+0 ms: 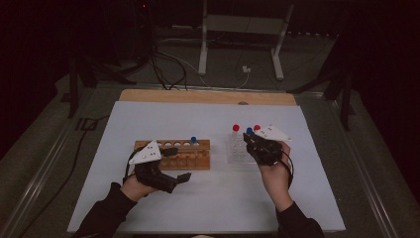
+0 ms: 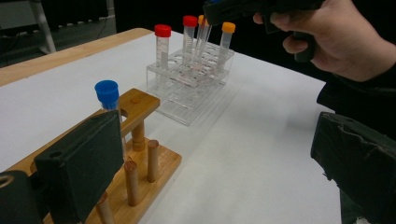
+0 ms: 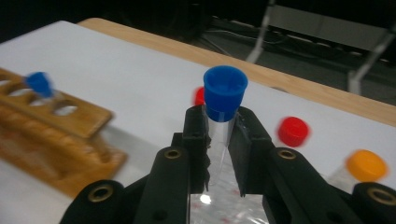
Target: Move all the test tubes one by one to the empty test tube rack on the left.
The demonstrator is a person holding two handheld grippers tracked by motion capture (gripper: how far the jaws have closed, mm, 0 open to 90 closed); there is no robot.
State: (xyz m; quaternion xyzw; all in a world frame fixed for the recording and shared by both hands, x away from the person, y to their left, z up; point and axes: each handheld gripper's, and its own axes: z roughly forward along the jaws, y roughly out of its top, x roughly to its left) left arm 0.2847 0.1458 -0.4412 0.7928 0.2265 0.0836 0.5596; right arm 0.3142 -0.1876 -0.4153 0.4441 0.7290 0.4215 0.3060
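A blue-capped tube (image 3: 225, 91) is pinched between the pads of my right gripper (image 3: 223, 123), which is shut on it just under the cap. The tube hangs above the clear plastic rack (image 1: 236, 151), its lower end still among the rack's wells. In the left gripper view the right gripper (image 2: 252, 9) sits over that clear rack (image 2: 191, 88). A wooden rack (image 1: 173, 154) holds another blue-capped tube (image 1: 194, 140) at its right end. My left gripper (image 1: 177, 164) stands open at the wooden rack's front, jaws wide and with nothing between them.
Two red-capped tubes (image 2: 162, 32) (image 2: 190, 21) and an orange-capped tube (image 2: 228, 28) stand in the clear rack. The white mat (image 1: 208, 198) covers the table, with a wooden edge (image 1: 208, 96) at the back. Cables and a metal stand (image 1: 242, 29) lie beyond on the floor.
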